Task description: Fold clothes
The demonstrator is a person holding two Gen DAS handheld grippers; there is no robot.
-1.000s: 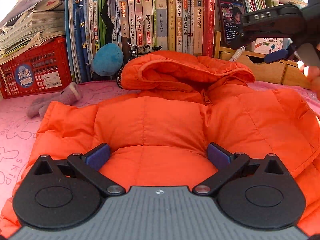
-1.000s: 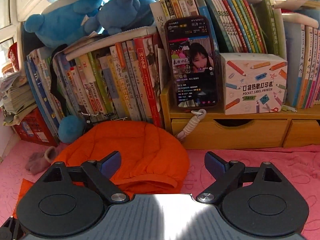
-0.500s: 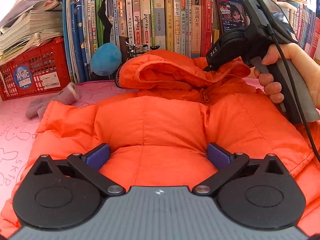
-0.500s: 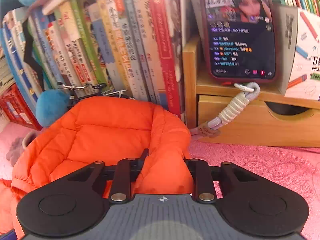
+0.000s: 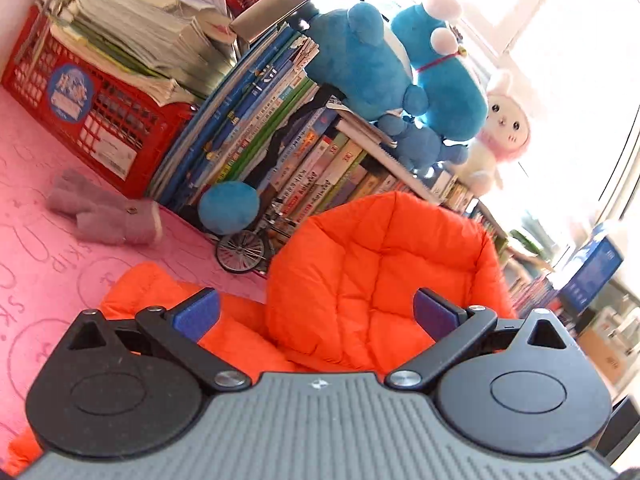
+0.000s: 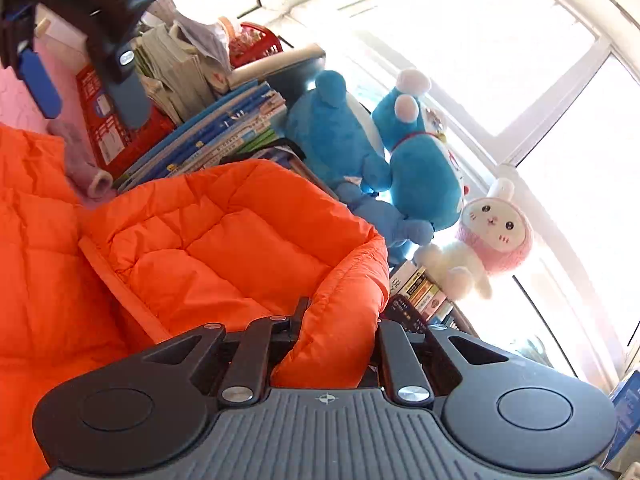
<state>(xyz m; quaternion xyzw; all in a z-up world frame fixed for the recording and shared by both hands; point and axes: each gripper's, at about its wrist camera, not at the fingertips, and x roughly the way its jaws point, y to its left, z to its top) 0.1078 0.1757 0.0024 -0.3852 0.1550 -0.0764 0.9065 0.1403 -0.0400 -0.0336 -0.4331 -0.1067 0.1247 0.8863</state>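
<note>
An orange puffer jacket [image 5: 160,292] lies on the pink mat [image 5: 48,280]. Its hood [image 5: 380,268] stands raised, lining toward the camera. My right gripper [image 6: 340,320] has its jaws closing on the hood's [image 6: 240,240] rim, and orange fabric is pinched between the fingers. My left gripper [image 5: 316,312] is open just in front of the raised hood, its blue pads [image 5: 196,314] wide apart and holding nothing. In the right wrist view the left gripper [image 6: 92,110] hangs at the upper left, above the jacket's body [image 6: 40,260].
Behind the jacket stand a row of books [image 5: 256,120] and a red crate [image 5: 92,108] stacked with papers. Blue plush toys [image 5: 400,64] and a pink-and-white one [image 6: 492,236] sit on top. A grey glove [image 5: 104,216], a blue ball [image 5: 230,208] and a toy bicycle [image 5: 240,252] lie nearby.
The right gripper went from open to shut on the hood's rim and raised it. Both views have rolled and tilted upward. The left gripper has moved off the jacket's body.
</note>
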